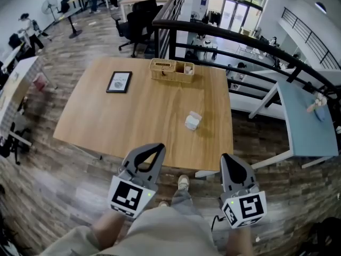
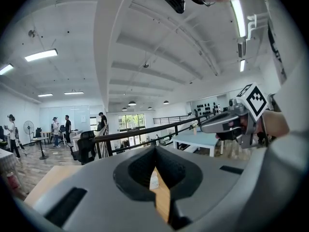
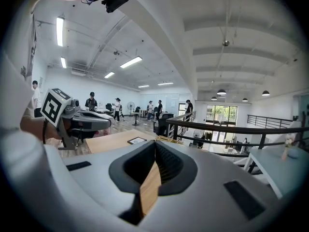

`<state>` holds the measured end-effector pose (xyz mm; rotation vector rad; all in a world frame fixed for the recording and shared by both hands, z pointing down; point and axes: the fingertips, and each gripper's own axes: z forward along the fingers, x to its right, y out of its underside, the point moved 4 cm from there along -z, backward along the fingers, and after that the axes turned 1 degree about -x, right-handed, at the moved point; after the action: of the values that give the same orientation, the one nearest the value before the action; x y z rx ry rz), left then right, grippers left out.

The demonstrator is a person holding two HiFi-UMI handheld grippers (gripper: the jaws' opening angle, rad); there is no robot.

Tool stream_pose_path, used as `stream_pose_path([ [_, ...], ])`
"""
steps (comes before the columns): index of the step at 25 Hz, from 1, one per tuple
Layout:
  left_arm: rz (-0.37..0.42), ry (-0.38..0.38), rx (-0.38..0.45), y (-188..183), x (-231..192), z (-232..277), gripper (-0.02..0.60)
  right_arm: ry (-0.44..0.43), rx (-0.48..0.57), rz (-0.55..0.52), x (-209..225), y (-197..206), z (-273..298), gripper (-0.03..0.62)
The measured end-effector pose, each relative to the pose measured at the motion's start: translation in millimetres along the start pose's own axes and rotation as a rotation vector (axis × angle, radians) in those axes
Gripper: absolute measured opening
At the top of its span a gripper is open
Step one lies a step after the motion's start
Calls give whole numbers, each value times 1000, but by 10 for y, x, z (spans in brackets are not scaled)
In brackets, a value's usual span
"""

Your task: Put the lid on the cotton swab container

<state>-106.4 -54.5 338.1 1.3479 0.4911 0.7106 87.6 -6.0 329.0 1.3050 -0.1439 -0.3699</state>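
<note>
1. Left claw (image 1: pixel 156 148): the jaws are pressed together at the tips and nothing is between them. The left gripper view shows the tips meeting (image 2: pixel 154 148), with only a narrow wedge-shaped gap behind them.
2. Right claw (image 1: pixel 226 157): the jaws are pressed together at the tips and hold nothing. The right gripper view confirms the contact (image 3: pixel 155 142).
3. Both claws are held at the 6 o'clock edge of the surface (image 1: pixel 138 116) and touch nothing on it. The left claw is toward 7 o'clock and the right claw toward 5 o'clock.
4. Container (image 1: pixel 192 121): this small white item stands on the surface at about 4 o'clock from its centre, well apart from both claws. It lies at 1 o'clock from the left claw and 11 o'clock from the right claw. The lid position cannot be made out at this size.
5. In the left gripper view the container (image 2: pixel 153 180) shows through the gap behind the closed tips.
6. Basket (image 1: pixel 171 71): it is at the 12 o'clock edge of the surface.
7. Frame (image 1: pixel 119 82): it lies flat at about 10 o'clock.
</note>
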Motion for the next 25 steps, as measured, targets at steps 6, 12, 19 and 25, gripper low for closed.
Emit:
stream_pose_path([
  [6, 4, -10, -31, -29, -160, 602, 21, -36, -14, 6, 441, -2, 484, 26],
  [12, 3, -41, -66, -103, -304, 1221, 21, -91, -24, 15, 944, -15, 984, 26],
  [19, 24, -83, -90, -171, -417, 1897, 21, -165, -30, 16, 1474, 9, 1501, 26],
  [25, 35, -111, -122, -150, -480, 2265, 21, -204, -36, 23, 1786, 75, 1799, 26],
])
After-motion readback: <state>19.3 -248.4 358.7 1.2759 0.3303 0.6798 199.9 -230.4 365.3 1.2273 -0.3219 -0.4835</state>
